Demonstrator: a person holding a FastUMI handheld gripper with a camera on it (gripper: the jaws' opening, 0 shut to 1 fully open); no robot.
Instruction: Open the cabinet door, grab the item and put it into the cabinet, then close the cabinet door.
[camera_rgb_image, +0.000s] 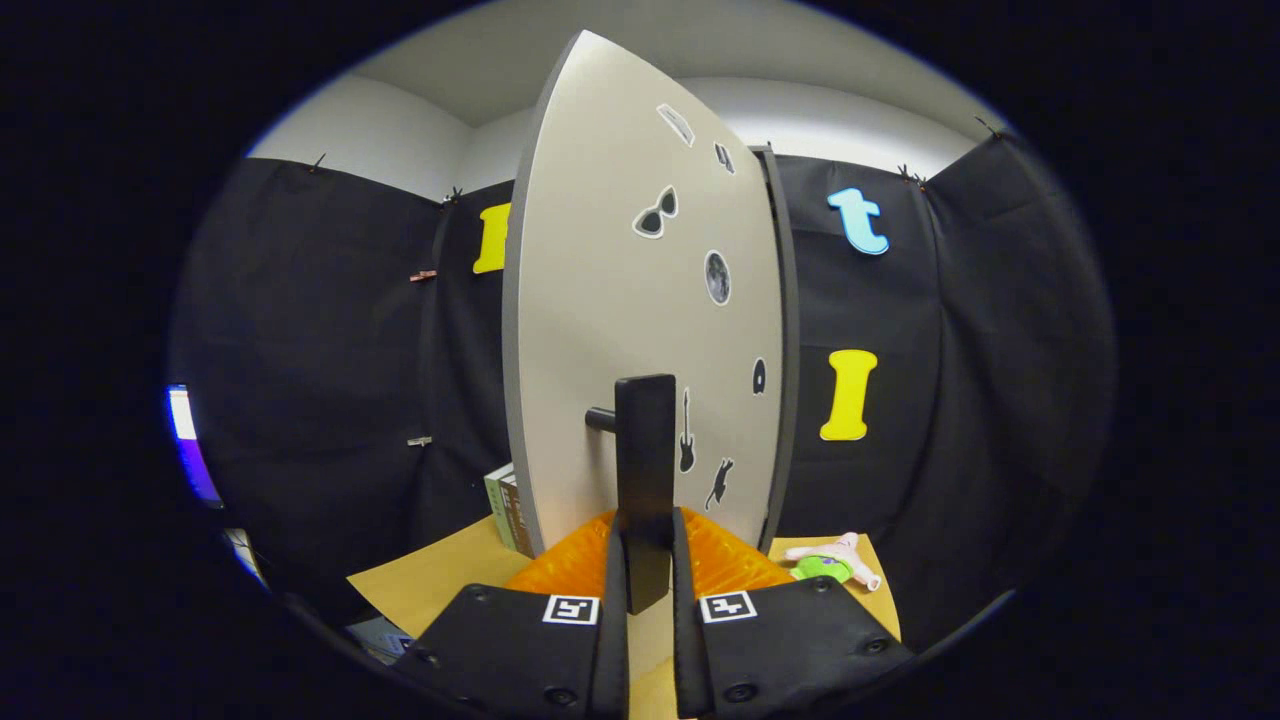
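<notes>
Because the door (620, 300) has to swing before anything can go inside, the gripper (647, 560) holds the handle (645, 470) first. Its jaws are squeezed in close on the tall dark bar, one on each side, so the bar cannot slip out. That bar stands off the door on a short peg (600, 419), which leaves room to get around it. The door stands partly open, turned so its thin edge points toward the gripper. Little stickers dot its face. The item to put away, a small soft toy (832, 562) in pink and green, lies on the surface (430, 580) off to the right of the jaws, near the door's hinge side. It waits there, I think, so the gripper can reach it once the door is wide. Some books (508, 510) stand on the left, just behind the door.
</notes>
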